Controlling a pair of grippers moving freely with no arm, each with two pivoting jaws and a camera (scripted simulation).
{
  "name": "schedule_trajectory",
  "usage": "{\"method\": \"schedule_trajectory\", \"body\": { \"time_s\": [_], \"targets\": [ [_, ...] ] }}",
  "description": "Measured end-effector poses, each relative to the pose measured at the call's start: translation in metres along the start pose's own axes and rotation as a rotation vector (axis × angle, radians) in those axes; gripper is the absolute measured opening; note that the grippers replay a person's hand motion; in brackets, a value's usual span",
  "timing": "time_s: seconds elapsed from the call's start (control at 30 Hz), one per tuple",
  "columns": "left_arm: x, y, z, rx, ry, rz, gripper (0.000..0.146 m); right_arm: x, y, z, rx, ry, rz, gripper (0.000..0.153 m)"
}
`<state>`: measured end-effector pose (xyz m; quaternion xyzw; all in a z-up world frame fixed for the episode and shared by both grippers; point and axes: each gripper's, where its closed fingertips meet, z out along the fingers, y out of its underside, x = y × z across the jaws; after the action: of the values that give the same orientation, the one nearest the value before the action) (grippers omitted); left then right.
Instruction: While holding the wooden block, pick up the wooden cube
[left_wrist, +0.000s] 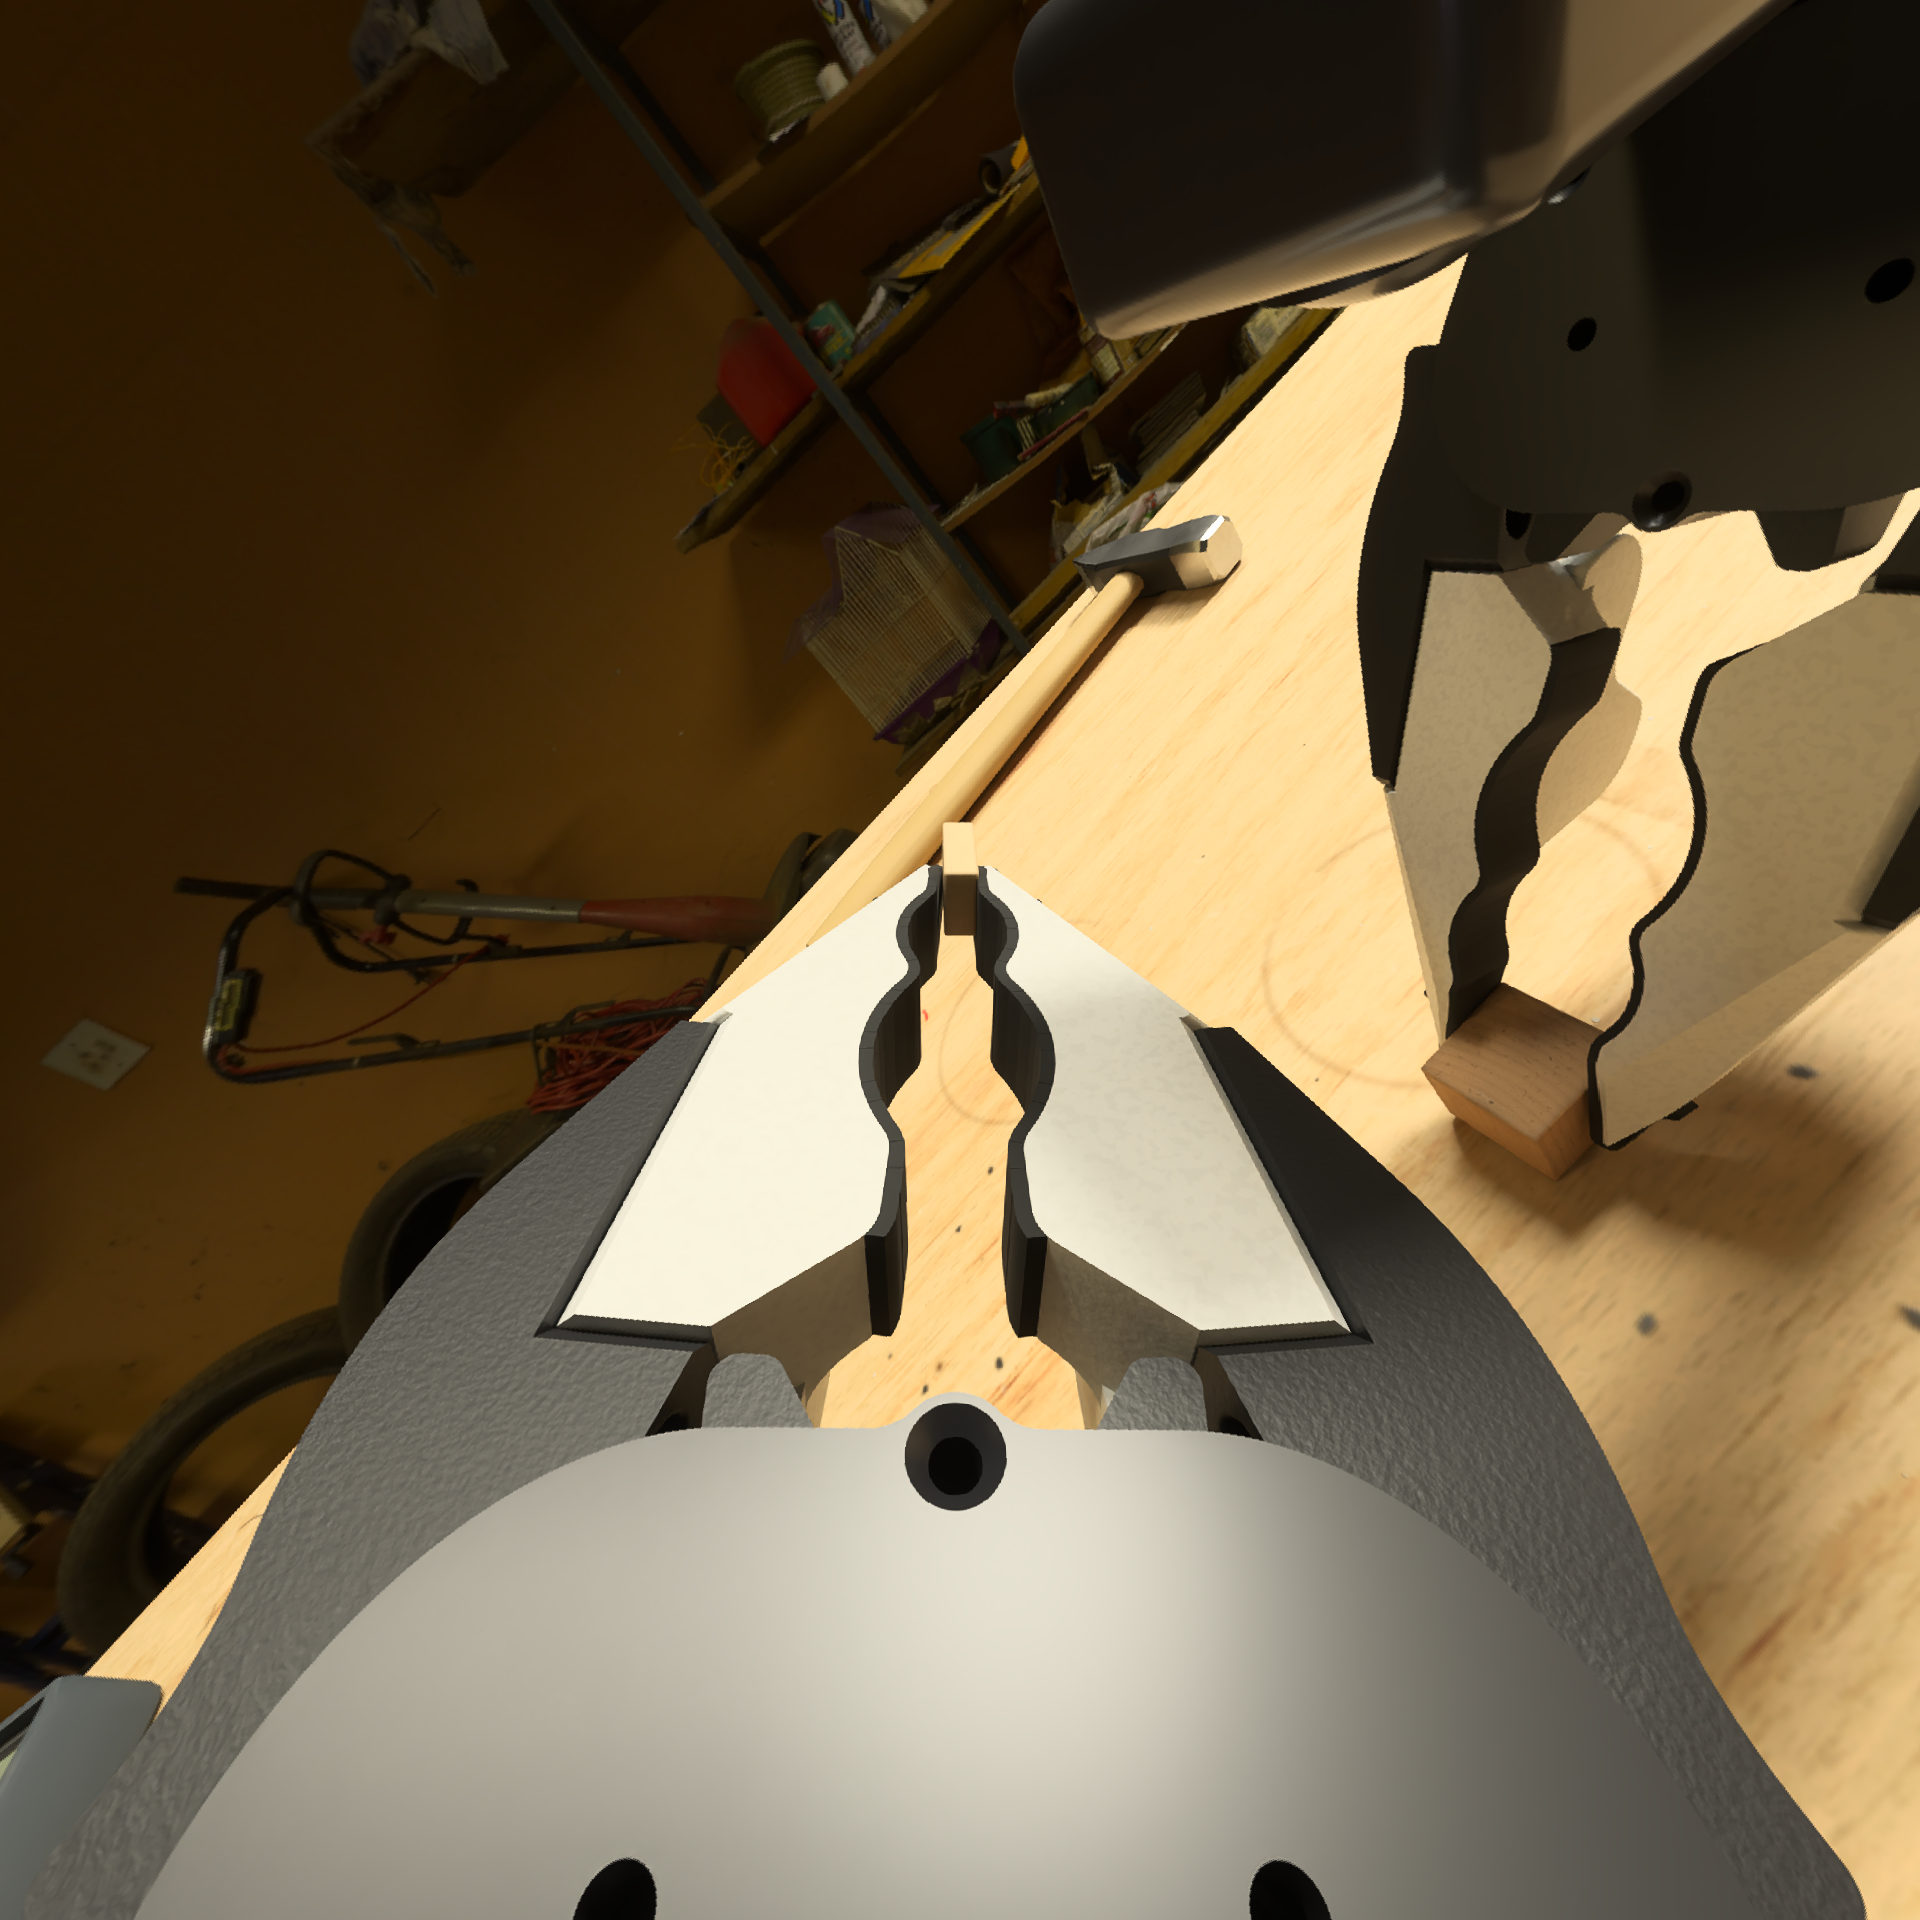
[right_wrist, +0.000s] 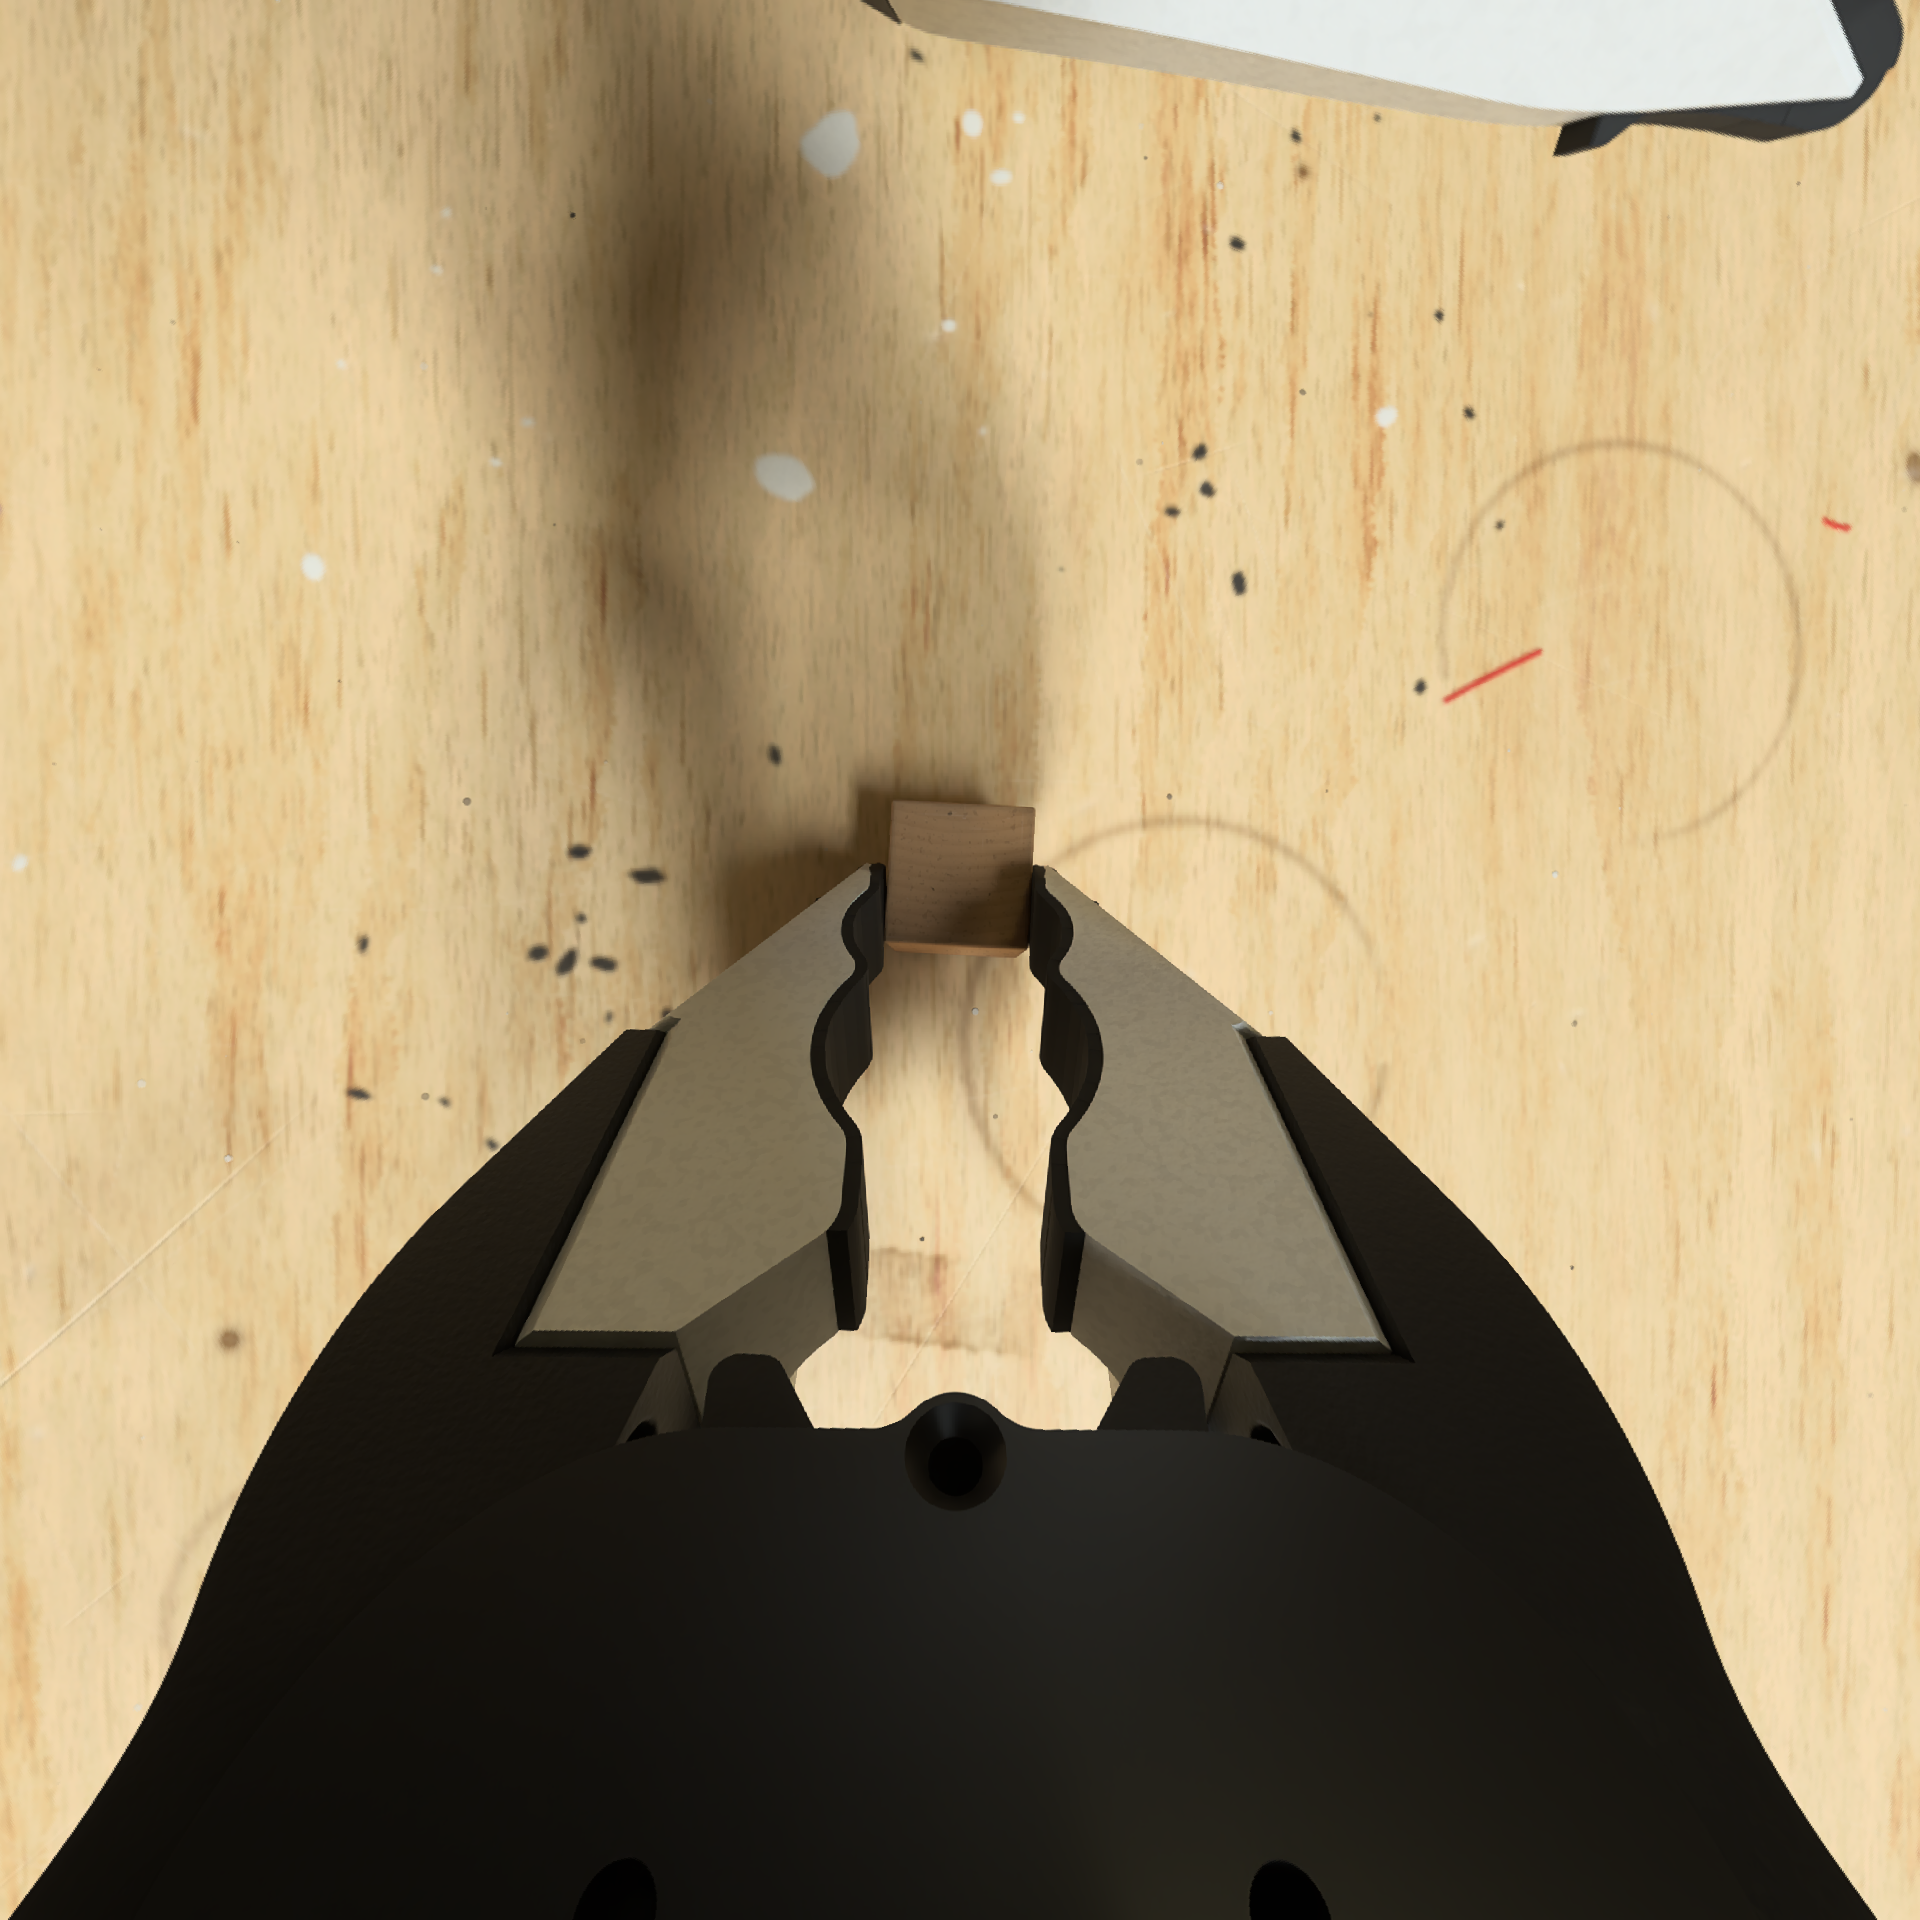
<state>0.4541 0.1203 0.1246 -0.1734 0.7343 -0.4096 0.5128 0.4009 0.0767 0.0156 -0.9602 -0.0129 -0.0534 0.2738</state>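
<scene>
Progress: pale slim wooden block (left_wrist: 957, 883) pinched at tips of light-grey left gripper (left_wrist: 957, 902), held above bench, so hold part looks done. Black right gripper (right_wrist: 957, 906) down on bench w/ small tan wooden cube (right_wrist: 960, 878) betw. its tips; jaws at both cube sides, seem to touch. Cube on bench in both views; lift remains. Surface: light plywood bench (right_wrist: 312, 727), paint specks, ring marks; steel-headed hammer w/ wood handle (left_wrist: 1122, 613) at far edge. Room: dim workshop, cluttered shelves (left_wrist: 883, 312) behind.

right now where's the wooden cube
The wooden cube sits on the workbench between the fingertips of the right gripper, centred in the right wrist view; in the left wrist view it lies at right, well clear of the hammer.
</scene>
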Motion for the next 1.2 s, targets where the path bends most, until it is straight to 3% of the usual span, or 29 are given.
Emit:
{"method": "schedule_trajectory", "body": {
  "time_s": [0.6, 1.2],
  "targets": [
    [-0.0004, 0.0002, 0.0006, 0.001, -0.005, 0.007, 0.005, 0.0, 0.0032, -0.0021, -0.005, 0.015, 0.029, 0.027],
    [0.0006, -0.005, -0.0025, 0.017, -0.008, 0.015, 0.005, 0.0043, 0.0047, -0.0017, 0.082, -0.038, 0.305, 0.027]
  ]
}}
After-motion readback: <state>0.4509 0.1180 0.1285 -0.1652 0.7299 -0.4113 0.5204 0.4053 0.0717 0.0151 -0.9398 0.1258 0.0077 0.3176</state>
